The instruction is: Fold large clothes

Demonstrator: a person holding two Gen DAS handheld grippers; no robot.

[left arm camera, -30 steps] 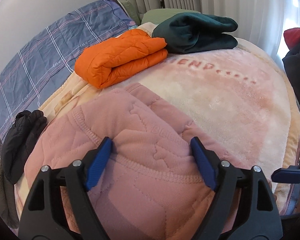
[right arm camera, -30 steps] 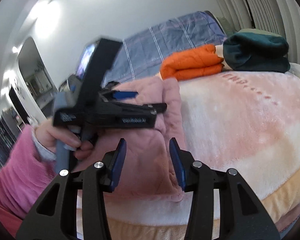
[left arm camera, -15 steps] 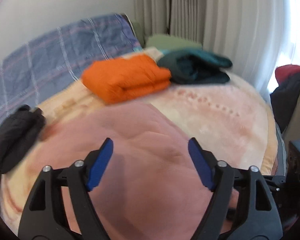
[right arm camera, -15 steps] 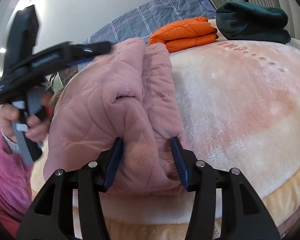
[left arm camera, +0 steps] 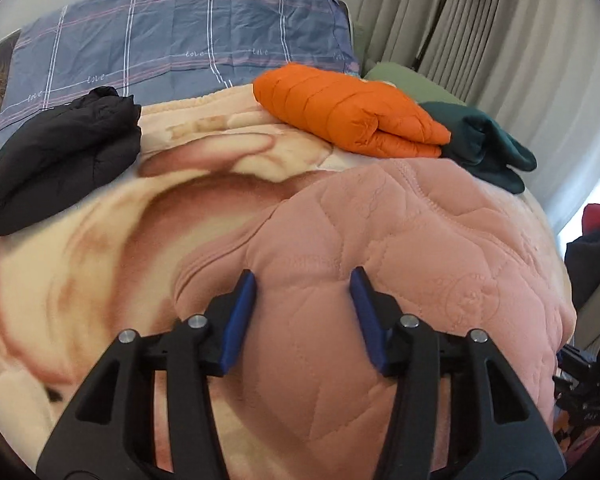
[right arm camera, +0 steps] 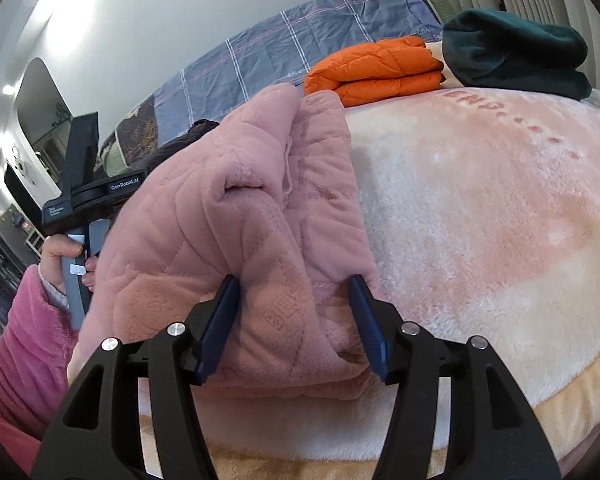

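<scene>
At lower centre we see our left gripper (left arm camera: 302,312) closing around a bulge of the pink quilted garment (left arm camera: 400,240), while our right gripper's (right arm camera: 294,316) jaws open around its folded edge on the blanket (right arm camera: 480,208)

Open blanket (right arm camera: 480,216) right of pink jacket (right arm camera: 236,240): clear path. Far edge blocked by folded orange jacket (left arm camera: 352,116) & dark green garment (right arm camera: 516,52); black bundle (left arm camera: 64,148) far left.

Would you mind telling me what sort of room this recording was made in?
Most likely a bedroom: the work surface is a bed covered by a plush blanket, with a plaid pillow at its head, and pleated curtains hang beside it. Folded jackets, orange and dark green, sit on the bed.
</scene>
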